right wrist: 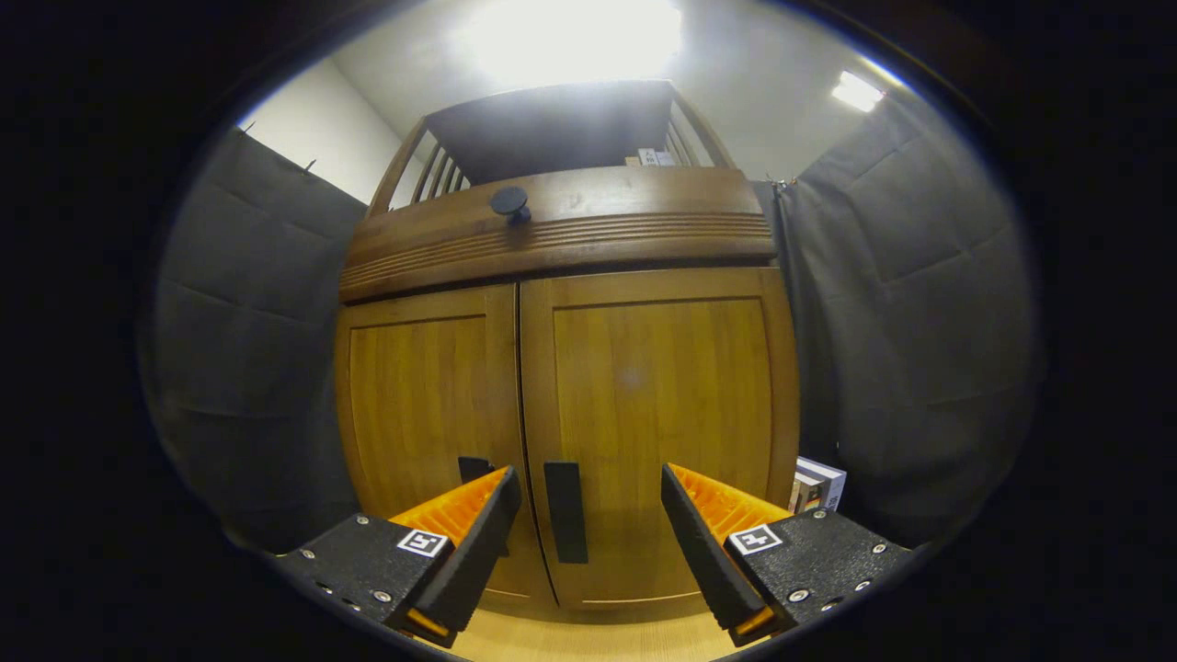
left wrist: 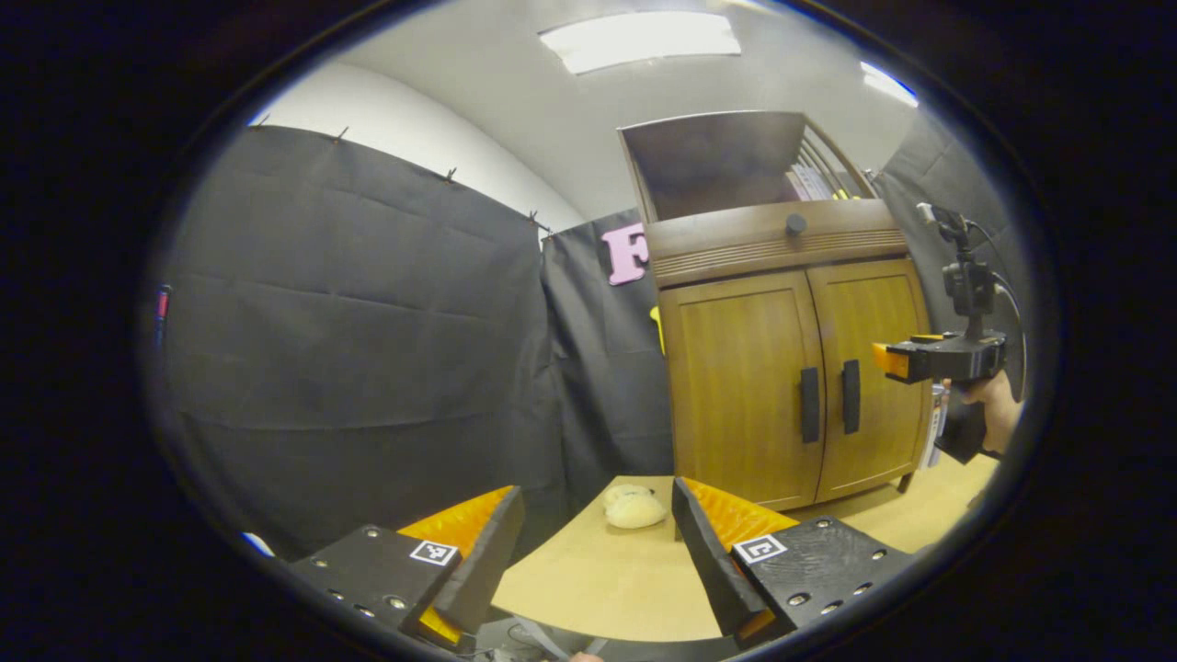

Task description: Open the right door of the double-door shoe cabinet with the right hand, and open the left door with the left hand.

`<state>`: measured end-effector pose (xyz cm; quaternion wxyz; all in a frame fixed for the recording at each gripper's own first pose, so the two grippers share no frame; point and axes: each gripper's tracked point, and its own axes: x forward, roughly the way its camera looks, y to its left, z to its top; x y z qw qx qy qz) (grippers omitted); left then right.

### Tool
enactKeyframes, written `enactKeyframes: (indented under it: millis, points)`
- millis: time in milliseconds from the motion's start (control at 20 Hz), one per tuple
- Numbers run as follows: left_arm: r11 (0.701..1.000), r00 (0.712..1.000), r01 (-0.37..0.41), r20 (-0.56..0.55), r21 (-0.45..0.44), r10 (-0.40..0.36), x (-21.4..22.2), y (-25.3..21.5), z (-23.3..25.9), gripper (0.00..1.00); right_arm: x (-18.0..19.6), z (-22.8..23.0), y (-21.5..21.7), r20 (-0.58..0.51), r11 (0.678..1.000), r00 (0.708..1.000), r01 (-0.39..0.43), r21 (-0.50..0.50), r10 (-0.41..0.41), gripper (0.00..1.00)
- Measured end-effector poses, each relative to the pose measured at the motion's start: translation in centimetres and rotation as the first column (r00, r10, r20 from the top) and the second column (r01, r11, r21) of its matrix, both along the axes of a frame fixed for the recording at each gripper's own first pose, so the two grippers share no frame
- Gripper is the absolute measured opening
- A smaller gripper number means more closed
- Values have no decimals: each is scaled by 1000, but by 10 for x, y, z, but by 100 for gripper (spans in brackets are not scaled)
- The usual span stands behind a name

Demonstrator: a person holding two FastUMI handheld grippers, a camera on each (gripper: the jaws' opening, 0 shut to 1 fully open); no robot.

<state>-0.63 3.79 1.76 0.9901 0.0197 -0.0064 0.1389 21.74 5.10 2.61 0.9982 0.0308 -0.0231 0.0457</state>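
A wooden shoe cabinet stands ahead with both doors shut. Its left door and right door each carry a dark vertical handle near the centre seam. In the left gripper view my left gripper is open, well back from the cabinet over the floor. The right gripper, held by a hand, hovers in front of the right door. In the right gripper view my right gripper is open close to the doors, with the right door's handle between its fingers but untouched. The left door's handle peeks behind one finger.
A pale plush slipper lies on the wooden floor in front of the cabinet's left corner. Black cloth walls close in both sides. Books stand at the cabinet's right foot. A round knob sits on the drawer above.
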Motion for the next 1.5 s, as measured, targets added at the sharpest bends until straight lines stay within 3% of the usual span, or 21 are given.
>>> enactKeyframes:
  millis: [450,750,850,950,1100,1200,1500]
  points:
    - [997,997,-71,-32,7,71,-1,6,-2,93,60,-38,19,-75,999,997,-30,-27,28,93]
    - [995,994,-100,-38,27,101,-3,9,0,93,87,-73,32,-150,998,987,-59,-6,57,74]
    - [995,994,-102,-46,21,103,-2,9,-1,93,95,-76,30,-154,999,987,-40,-6,39,65]
    - [995,994,-99,-52,21,100,-3,10,-1,93,97,-80,33,-164,999,985,-51,16,53,47]
    - [995,994,-94,-48,28,95,-4,9,0,93,95,-80,33,-175,998,983,-56,26,60,33]
    - [996,995,-87,-43,26,88,-5,7,2,93,93,-81,33,-189,997,979,-64,41,71,27]
    - [998,998,-52,-27,34,53,-7,4,5,93,60,-74,30,-183,995,978,-94,39,100,25]
